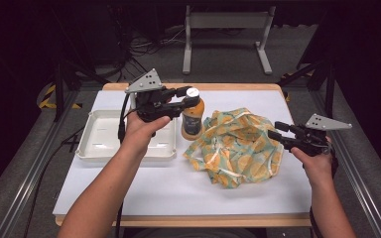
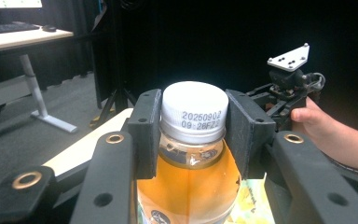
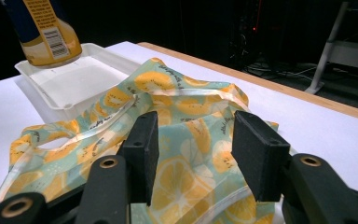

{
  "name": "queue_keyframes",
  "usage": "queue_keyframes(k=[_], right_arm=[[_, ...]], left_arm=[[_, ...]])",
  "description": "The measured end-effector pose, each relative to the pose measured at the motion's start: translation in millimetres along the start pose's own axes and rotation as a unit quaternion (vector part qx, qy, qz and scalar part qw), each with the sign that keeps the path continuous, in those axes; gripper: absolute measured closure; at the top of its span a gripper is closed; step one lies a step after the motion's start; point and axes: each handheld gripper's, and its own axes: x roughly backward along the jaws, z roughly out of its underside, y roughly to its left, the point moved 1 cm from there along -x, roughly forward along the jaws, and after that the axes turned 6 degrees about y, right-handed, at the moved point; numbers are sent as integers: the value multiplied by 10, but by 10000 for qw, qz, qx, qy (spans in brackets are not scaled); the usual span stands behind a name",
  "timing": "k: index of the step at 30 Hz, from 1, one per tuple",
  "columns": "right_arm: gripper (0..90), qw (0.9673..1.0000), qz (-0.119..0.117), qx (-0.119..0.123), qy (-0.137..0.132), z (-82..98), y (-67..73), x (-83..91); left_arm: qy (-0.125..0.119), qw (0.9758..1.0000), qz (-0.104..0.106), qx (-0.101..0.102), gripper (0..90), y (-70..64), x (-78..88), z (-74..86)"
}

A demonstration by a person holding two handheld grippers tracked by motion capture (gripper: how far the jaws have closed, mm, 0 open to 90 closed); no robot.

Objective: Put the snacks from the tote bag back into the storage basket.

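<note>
Fingers (image 2: pixel 145 135) of the left gripper (image 1: pixel 188 98) clamp the bottle (image 1: pixel 192 119) at its neck, just under the white cap (image 2: pixel 195 109), one pad on each side. In the left gripper view the cap carries a printed date code and the orange drink fills the body below. From the high view the bottle hangs upright beside the tray's right edge, between the tray (image 1: pixel 99 141) and the bag (image 1: pixel 235 146); the right gripper view shows its base lifted over the tray's far end, whether touching I cannot tell. White and shallow, the tray lies on the left part of the counter (image 1: pixel 178 191).

Crumpled at the middle right of the counter, the bag is patterned with orange slices on pale green. Fingers (image 3: pixel 142 151) of the right gripper (image 1: pixel 279 131) stand apart with nothing pinched, poised just over the bag's right edge, the fabric showing between and below them.
</note>
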Motion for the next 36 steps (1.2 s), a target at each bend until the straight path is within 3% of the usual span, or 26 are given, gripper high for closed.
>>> queue_keyframes(k=[7, 17, 22, 28, 36], right_arm=[[508, 10000, -28, 0, 23, -5, 8, -2], [512, 9999, -149, -23, 74, -14, 31, -20], [515, 9998, -185, -16, 93, -12, 35, -35], [515, 9997, -212, 3, 106, -10, 39, -44], [515, 9996, -243, -6, 111, -4, 40, -56]], left_arm=[[73, 9999, -129, -30, 583, 62, 175, 31], [178, 9995, -213, 159, 583, 234, 413, 138], [153, 9992, -239, 274, 583, 311, 499, 196], [225, 9982, -480, 296, 583, 385, 599, 264], [296, 9969, -584, 429, 583, 472, 675, 409]])
